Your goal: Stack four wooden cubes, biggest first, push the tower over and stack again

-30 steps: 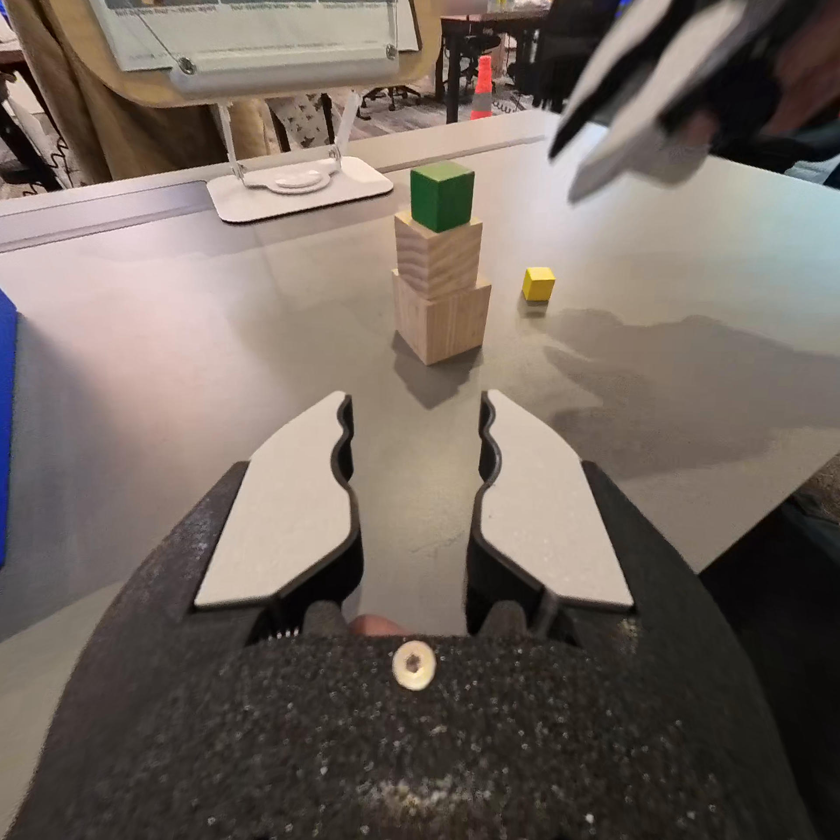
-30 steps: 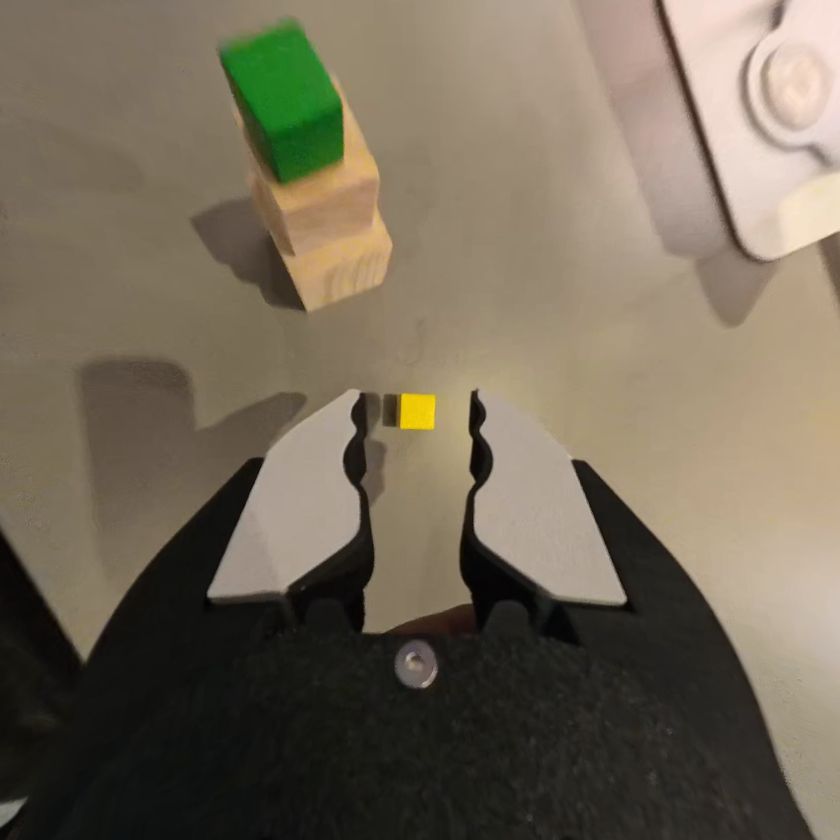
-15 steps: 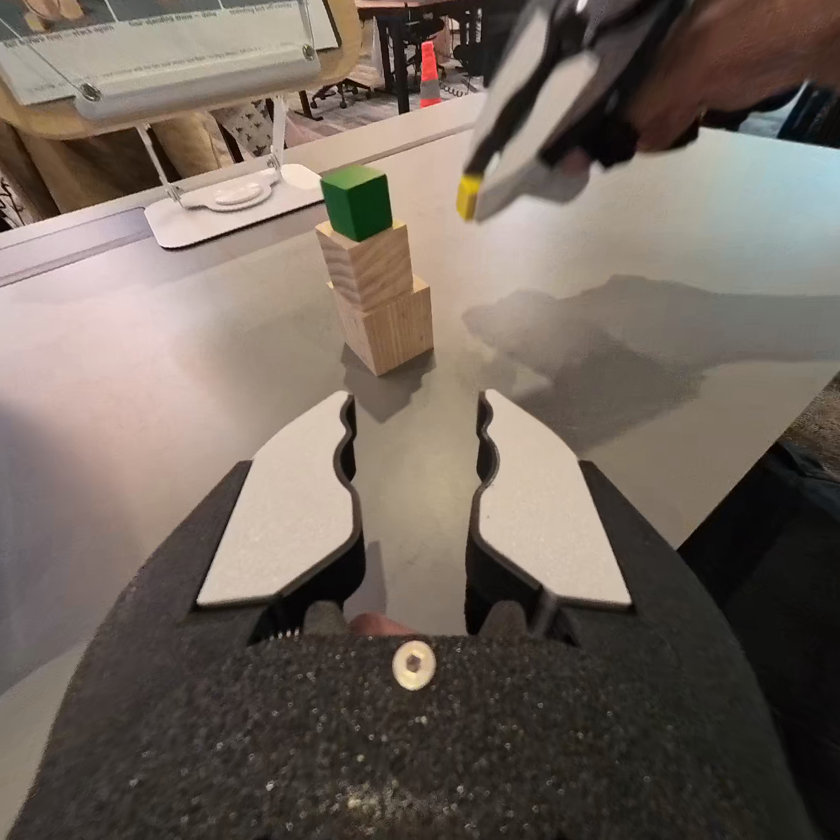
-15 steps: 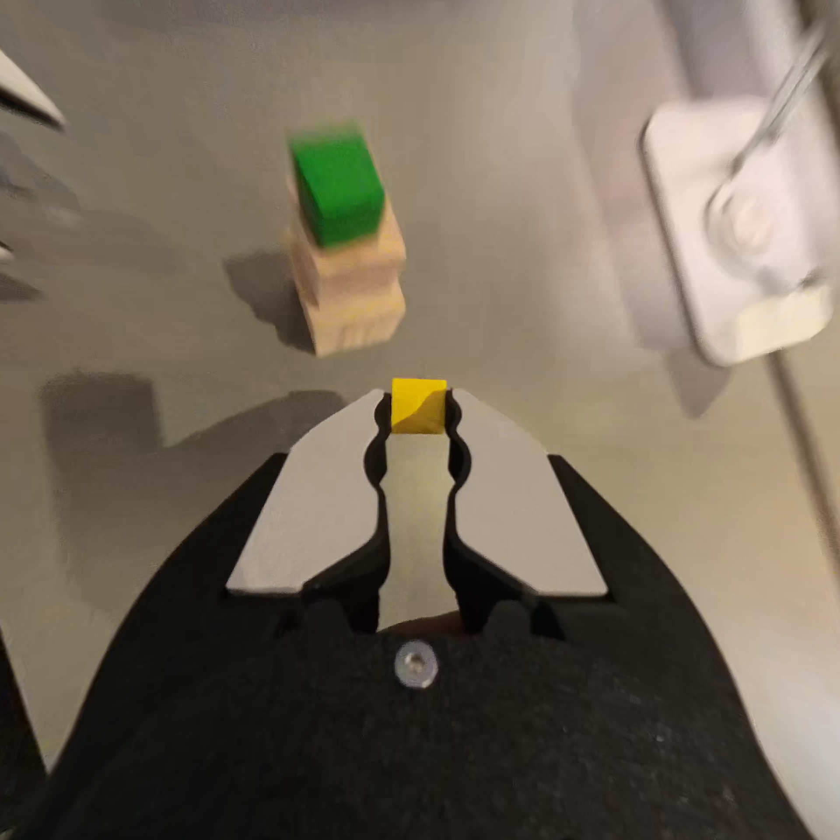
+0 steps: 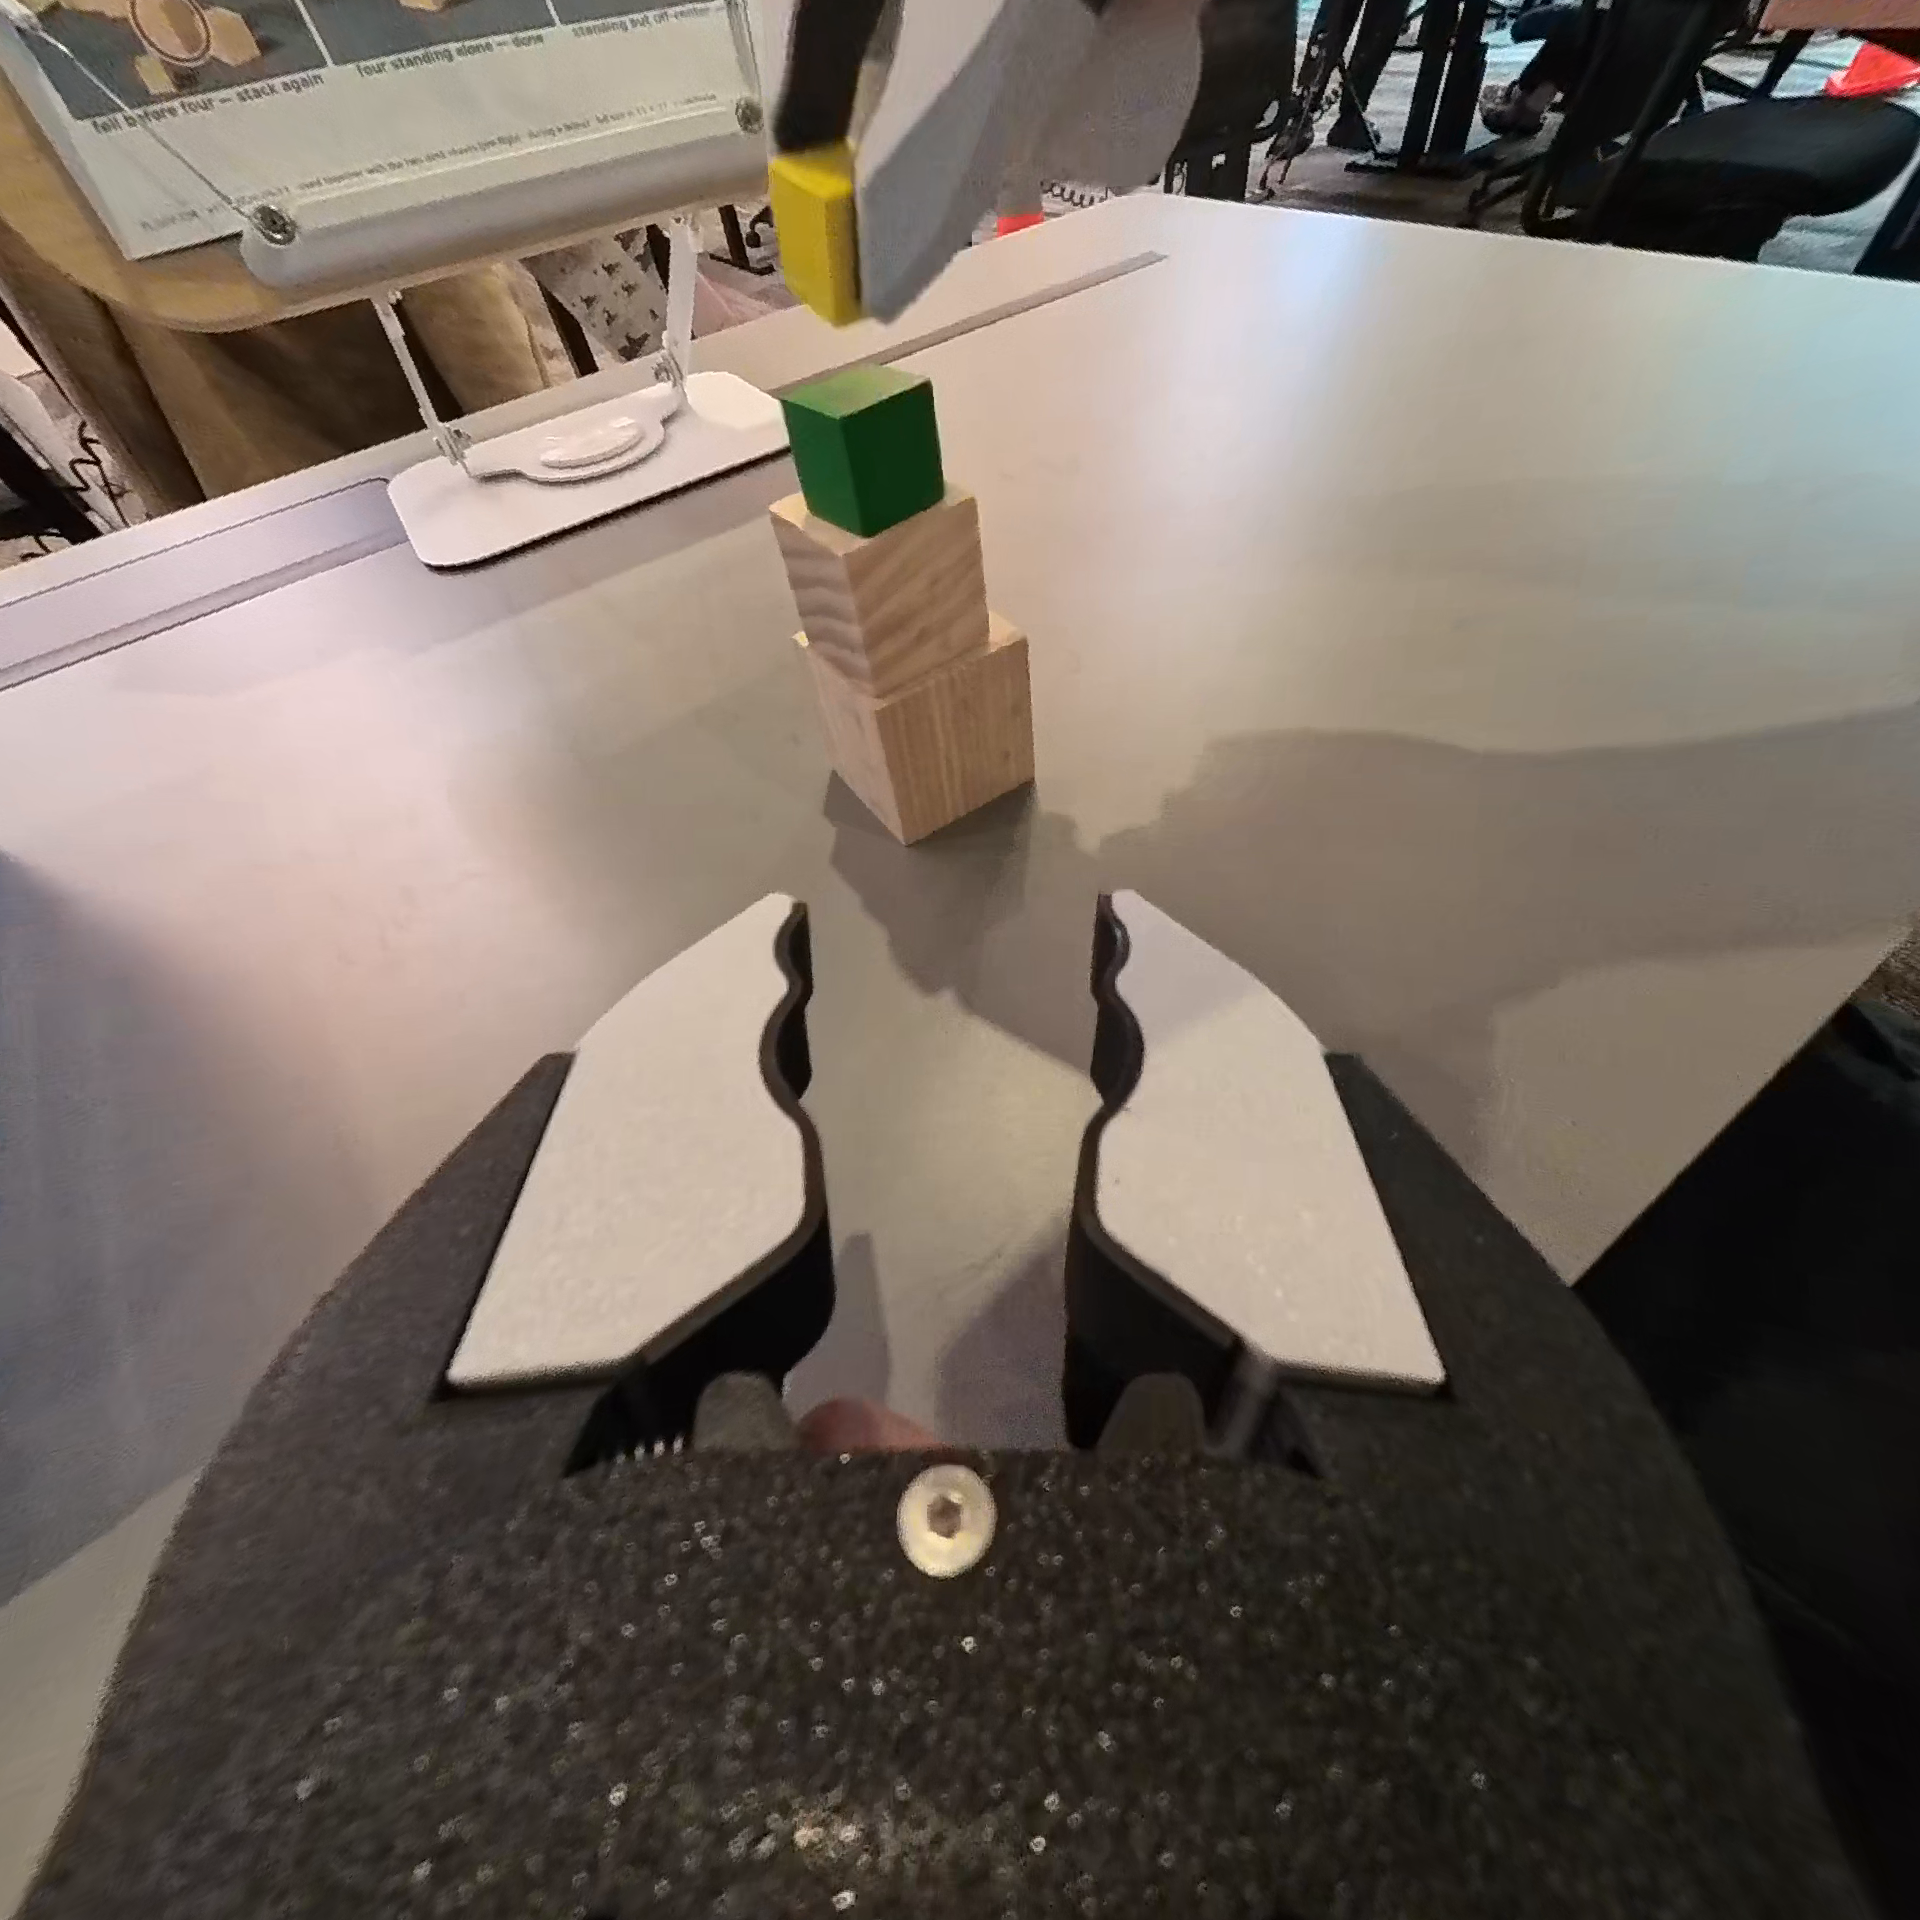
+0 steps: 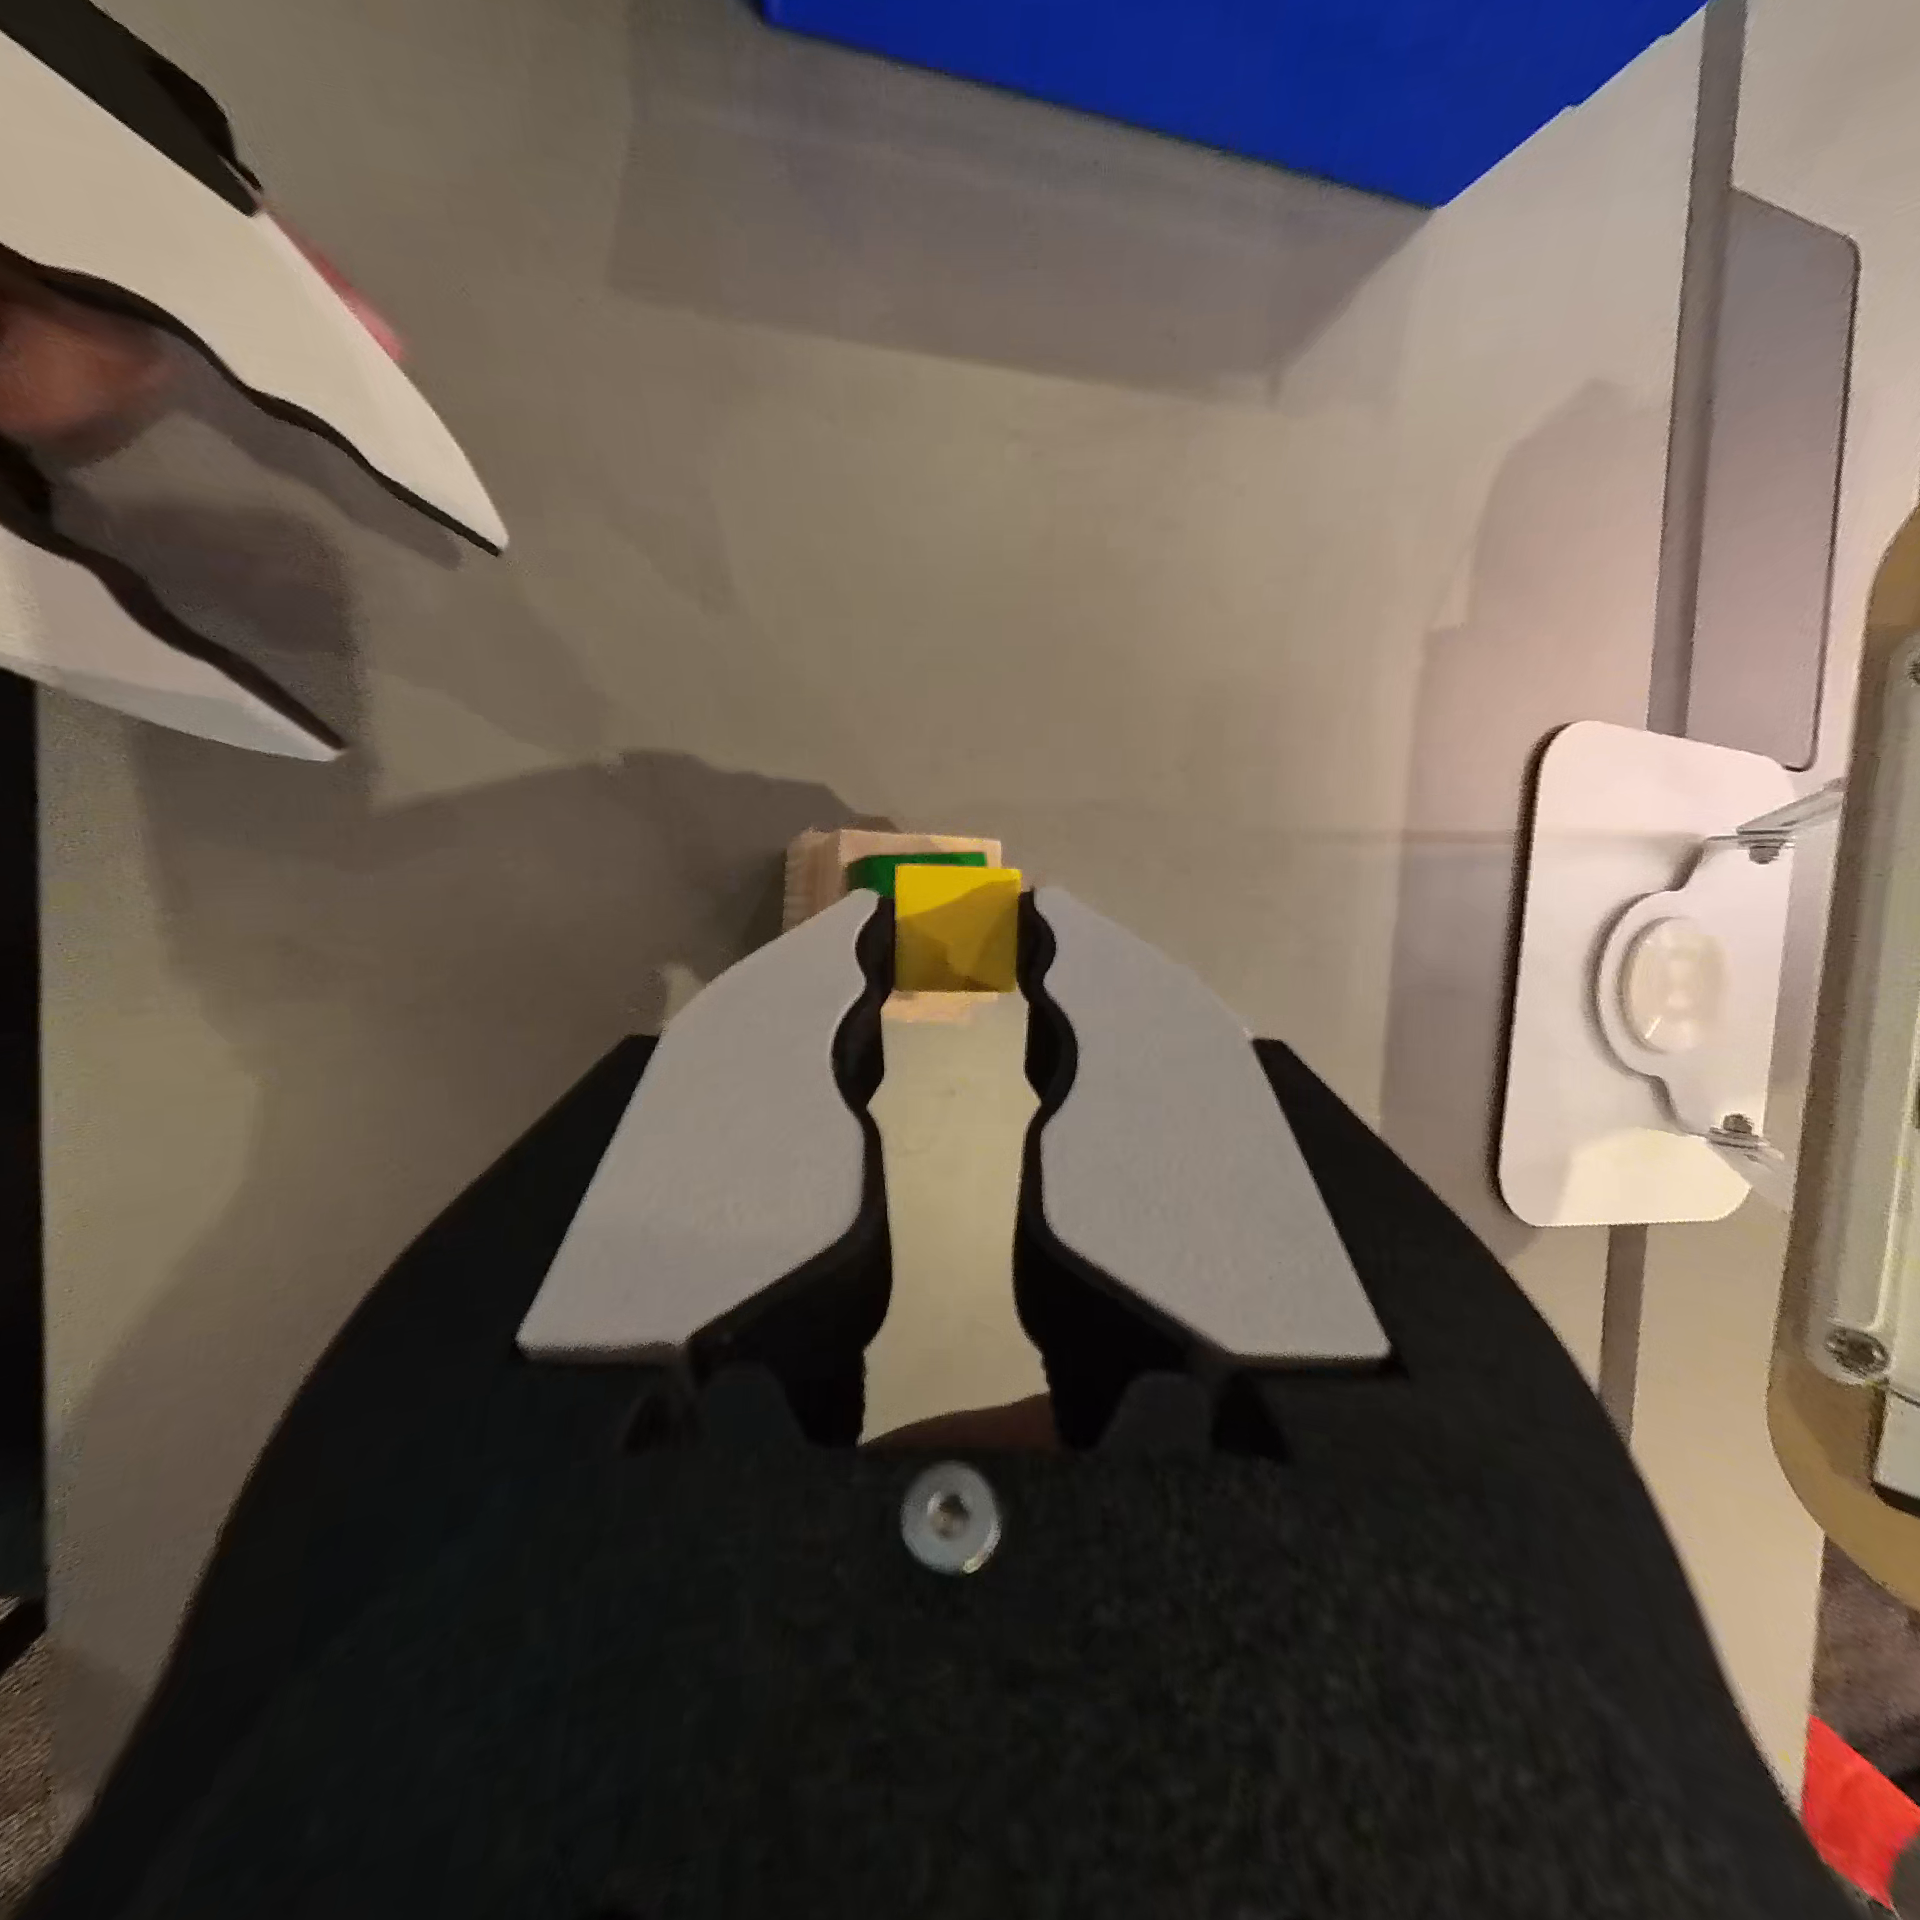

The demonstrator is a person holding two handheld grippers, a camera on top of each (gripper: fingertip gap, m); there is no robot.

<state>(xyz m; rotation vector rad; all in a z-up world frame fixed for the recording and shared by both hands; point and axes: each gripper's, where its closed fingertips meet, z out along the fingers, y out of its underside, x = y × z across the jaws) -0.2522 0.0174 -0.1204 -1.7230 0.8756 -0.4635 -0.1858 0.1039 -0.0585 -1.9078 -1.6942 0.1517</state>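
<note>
Tower [image 5: 902, 613] stands three cubes tall on the grey table [image 5: 1455, 499]. In front of it the left gripper [image 5: 948, 977] waits, jaws wide and empty; above it the right gripper [image 6: 956, 940] pinches the small yellow cube [image 6: 954, 928]. Best lowered level, centred on the glossy green cube [image 5: 864, 449], then released gently.

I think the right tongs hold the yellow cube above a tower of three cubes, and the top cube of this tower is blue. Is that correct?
Nearly. The top cube of the tower is green, not blue, as the left wrist view shows. The rest is correct: the right tongs hold the yellow cube above the tower, apart from it, and two plain wooden cubes sit under the green one.
</note>
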